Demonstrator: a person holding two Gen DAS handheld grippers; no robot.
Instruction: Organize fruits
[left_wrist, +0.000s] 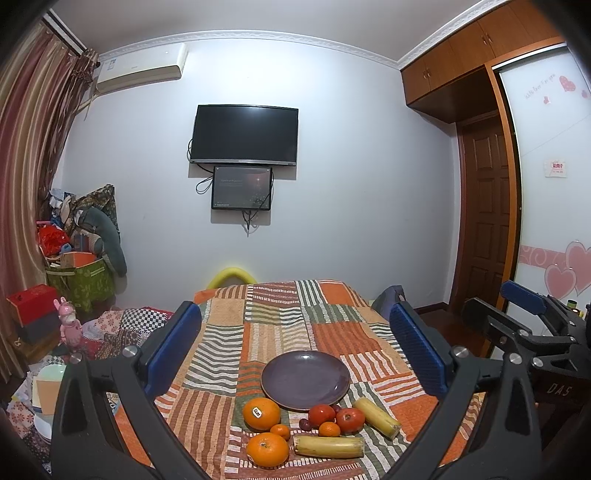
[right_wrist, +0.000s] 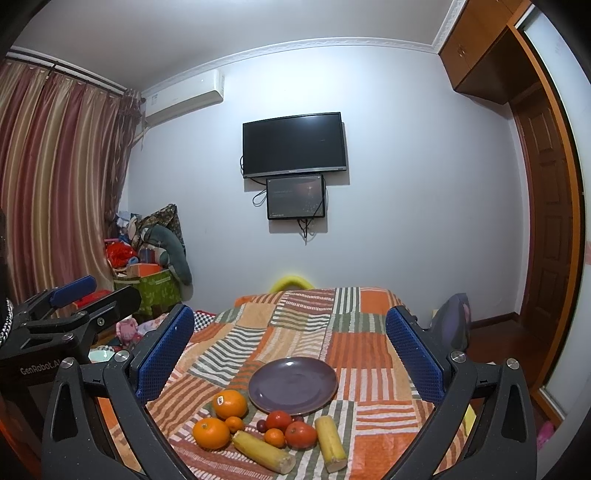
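A purple plate (left_wrist: 306, 380) (right_wrist: 293, 384) rests bare on a patchwork cloth. In front of it lie two large oranges (left_wrist: 261, 413) (right_wrist: 229, 404), two small mandarins (left_wrist: 328, 429) (right_wrist: 274, 437), two red tomatoes (left_wrist: 350, 420) (right_wrist: 300, 434), dark grapes (left_wrist: 304, 424) (right_wrist: 262, 425) and two yellow cane pieces (left_wrist: 329, 446) (right_wrist: 330, 438). My left gripper (left_wrist: 295, 354) hangs open above and behind the fruit, holding nothing. My right gripper (right_wrist: 290, 354) is open too, equally high and apart from the fruit. Each gripper shows at the other view's edge.
The patchwork-covered table (left_wrist: 280, 314) ends near a white wall with a black TV (left_wrist: 243, 134). Clutter and a green box (left_wrist: 88, 280) stand at the left by curtains. A dark bag (right_wrist: 452, 325) and wooden door (left_wrist: 484, 218) are at the right.
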